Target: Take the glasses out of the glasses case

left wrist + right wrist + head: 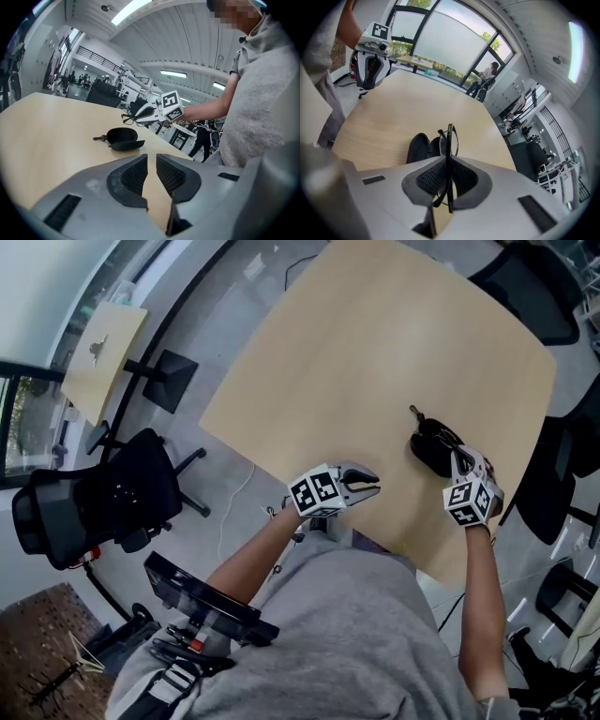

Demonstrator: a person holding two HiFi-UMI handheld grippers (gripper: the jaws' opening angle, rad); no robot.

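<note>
Thin black-framed glasses (449,139) are clamped by their frame between the jaws of the right gripper (446,164). They are held up in the air above the black oval glasses case (417,147). The case is left lying open on the light wooden table (375,352). So the glasses are judged to be out of the case already. In the head view the case is seen at about 3 o'clock on the table, with its small clip pointed to 11 o'clock. The tight grip is likely needed because the frame is thin and could slip or twist.

The left gripper (371,486) is held at about 6 o'clock, by the table's near edge and well apart from the case. Its jaws are a little apart, and only bare table is seen through the gap. It is probably parked there to be out of the way.

Lots of bare table is found from 9 to 12 o'clock, so there is room for the glasses to be set down. The table edge at 4 o'clock is near the case, so care is called for there. A black office chair (94,502) is parked on the floor at 8 o'clock, well apart.
</note>
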